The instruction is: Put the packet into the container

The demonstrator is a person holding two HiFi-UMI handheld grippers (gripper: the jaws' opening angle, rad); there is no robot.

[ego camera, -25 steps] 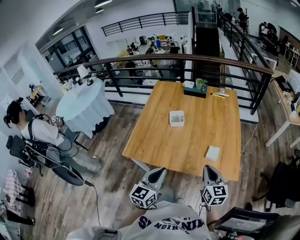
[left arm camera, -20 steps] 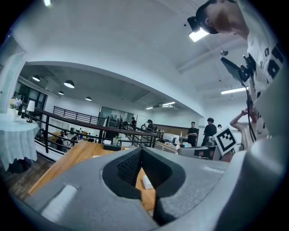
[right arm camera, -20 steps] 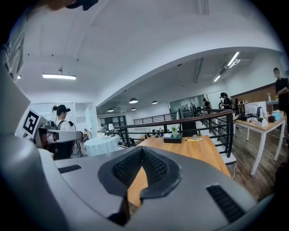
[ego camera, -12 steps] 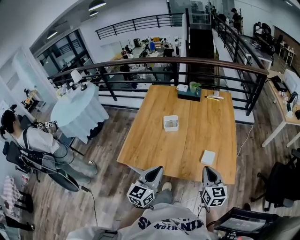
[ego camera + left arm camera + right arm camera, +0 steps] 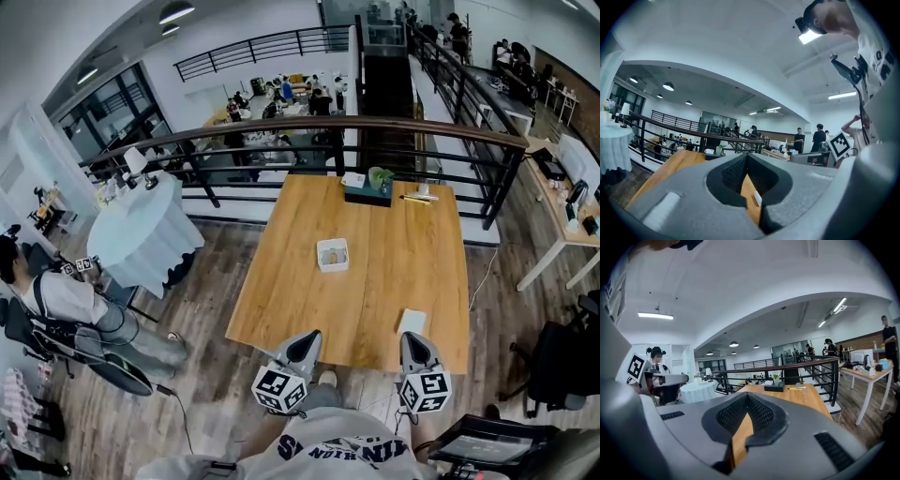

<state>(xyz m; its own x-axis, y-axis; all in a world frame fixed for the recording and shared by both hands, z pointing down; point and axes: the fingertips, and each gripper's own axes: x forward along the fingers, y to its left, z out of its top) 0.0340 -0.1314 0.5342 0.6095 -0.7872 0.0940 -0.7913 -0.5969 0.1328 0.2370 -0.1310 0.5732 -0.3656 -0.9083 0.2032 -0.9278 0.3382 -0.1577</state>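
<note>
An open-plan office on a mezzanine: a railing (image 5: 394,126) overlooks a lower floor of staffed desks (image 5: 286,94), with an office chair (image 5: 562,366) nearby.

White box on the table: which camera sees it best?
The head view. It looks down into the open-topped white container. The left gripper view shows only a white sliver, perhaps not it. The right gripper view does not show it clearly.

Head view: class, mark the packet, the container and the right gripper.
packet (image 5: 411,322), head view, middle of its flat white top.
container (image 5: 331,269), head view, its near rim.
right gripper (image 5: 413,337), head view, between its fingertips.
</note>
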